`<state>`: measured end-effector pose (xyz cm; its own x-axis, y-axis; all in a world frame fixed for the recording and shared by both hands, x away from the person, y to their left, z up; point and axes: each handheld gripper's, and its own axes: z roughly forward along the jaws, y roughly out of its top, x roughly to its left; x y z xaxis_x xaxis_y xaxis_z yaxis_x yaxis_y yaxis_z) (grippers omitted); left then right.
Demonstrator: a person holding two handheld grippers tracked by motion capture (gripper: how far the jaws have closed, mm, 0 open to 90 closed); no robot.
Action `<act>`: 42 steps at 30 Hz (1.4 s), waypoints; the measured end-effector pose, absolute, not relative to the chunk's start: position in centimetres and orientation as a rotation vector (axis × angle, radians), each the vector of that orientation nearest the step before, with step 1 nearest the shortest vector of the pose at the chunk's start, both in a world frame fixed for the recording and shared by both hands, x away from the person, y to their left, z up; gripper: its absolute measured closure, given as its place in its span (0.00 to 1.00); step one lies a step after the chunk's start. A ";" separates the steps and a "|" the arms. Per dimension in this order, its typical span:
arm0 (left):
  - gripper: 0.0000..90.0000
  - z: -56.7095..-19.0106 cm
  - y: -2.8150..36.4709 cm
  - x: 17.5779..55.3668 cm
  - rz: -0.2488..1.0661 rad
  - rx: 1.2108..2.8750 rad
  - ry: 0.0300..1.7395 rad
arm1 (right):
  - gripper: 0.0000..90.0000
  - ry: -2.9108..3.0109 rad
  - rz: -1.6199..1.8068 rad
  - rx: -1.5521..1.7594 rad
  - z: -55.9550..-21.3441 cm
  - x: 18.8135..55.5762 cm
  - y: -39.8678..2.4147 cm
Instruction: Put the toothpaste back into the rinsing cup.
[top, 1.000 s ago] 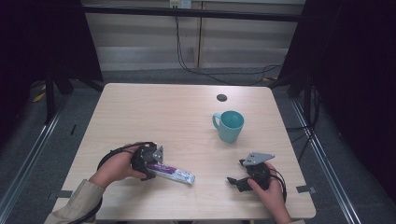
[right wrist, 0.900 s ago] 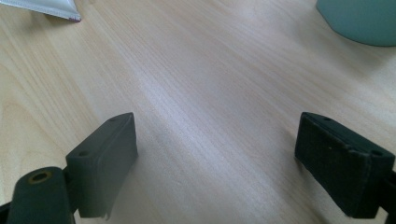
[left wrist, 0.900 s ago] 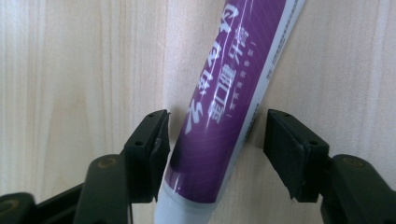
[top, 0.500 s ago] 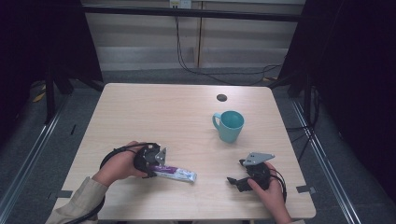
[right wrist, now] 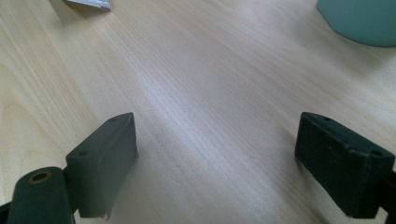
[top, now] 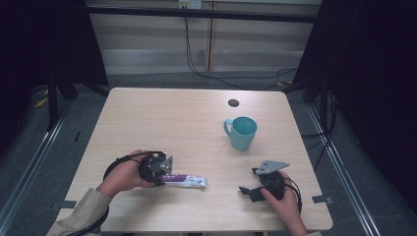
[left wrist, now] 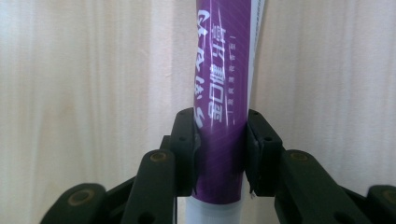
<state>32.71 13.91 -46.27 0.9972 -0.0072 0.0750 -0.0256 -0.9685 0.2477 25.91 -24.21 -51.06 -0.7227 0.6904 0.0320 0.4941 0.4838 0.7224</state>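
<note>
The purple tube (top: 183,180) lies flat on the table (top: 196,128) near its front edge, long axis left to right, flat crimped end pointing toward the right claw (top: 250,189); the left claw (top: 164,173) has just closed, pads pressing its cap end; the right claw rests wide, empty.

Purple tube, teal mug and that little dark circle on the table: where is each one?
purple tube (left wrist: 219,93), left gripper view, printed middle.
teal mug (top: 242,138), high view, outer wall.
dark circle (top: 233,103), high view, its centre.

High overhead view; two close tongs views, shared tabletop (top: 162,123).
</note>
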 end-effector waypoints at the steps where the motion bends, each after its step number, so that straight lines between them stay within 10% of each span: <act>1: 0.77 -46.3 14.0 32.7 0.108 2.885 -0.012 | 0.14 2.469 1.074 1.010 -51.1 25.9 -24.2; 42: 0.78 -44.4 14.5 33.2 0.078 2.550 0.359 | 0.20 2.440 1.199 1.064 -49.6 26.0 -23.6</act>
